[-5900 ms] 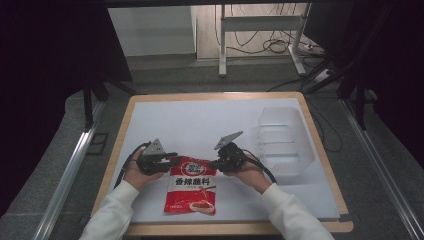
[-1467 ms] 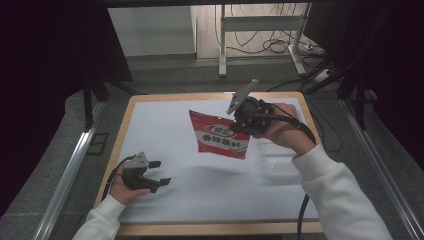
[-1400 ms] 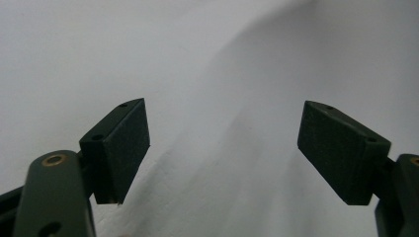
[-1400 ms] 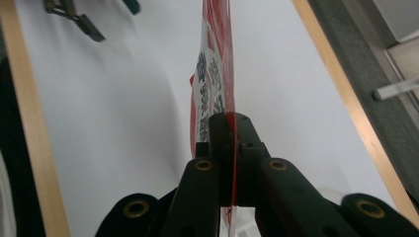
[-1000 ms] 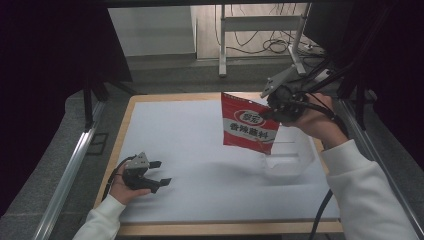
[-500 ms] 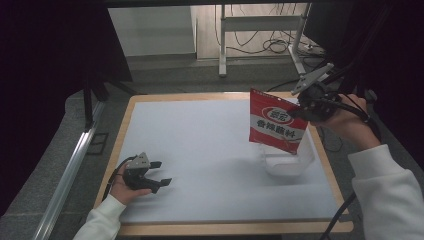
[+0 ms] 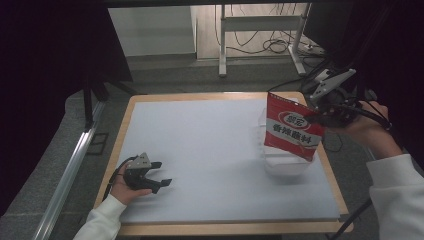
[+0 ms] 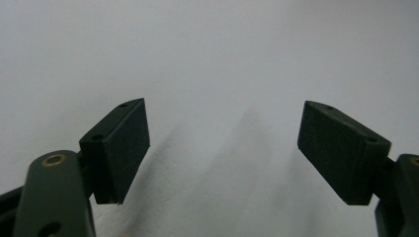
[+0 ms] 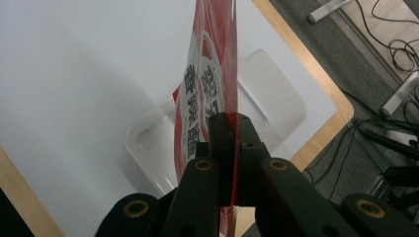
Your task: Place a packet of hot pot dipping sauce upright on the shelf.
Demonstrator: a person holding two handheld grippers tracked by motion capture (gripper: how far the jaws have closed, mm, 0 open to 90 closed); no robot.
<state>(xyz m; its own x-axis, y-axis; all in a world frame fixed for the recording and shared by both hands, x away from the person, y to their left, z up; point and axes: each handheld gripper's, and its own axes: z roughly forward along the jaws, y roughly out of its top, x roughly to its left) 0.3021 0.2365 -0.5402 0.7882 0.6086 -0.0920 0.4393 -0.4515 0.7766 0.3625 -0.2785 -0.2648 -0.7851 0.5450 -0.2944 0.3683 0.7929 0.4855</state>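
Surface: flat matte white board (image 7: 210, 150) with a pale wood rim, dark floor around it.
Your right gripper (image 9: 231, 123): jaws clamped tight on the glossy red foil packet (image 7: 292, 132), thin edge pinched between the pads.
Packet: hangs below your fingers, over the clear rounded plastic tray (image 9: 269, 91).
Your left gripper (image 7: 159, 174): jaws spread wide, nothing between them, bare board underneath.

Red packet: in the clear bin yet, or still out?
Out. The red packet hangs above the clear bin, clamped in the right tongs.
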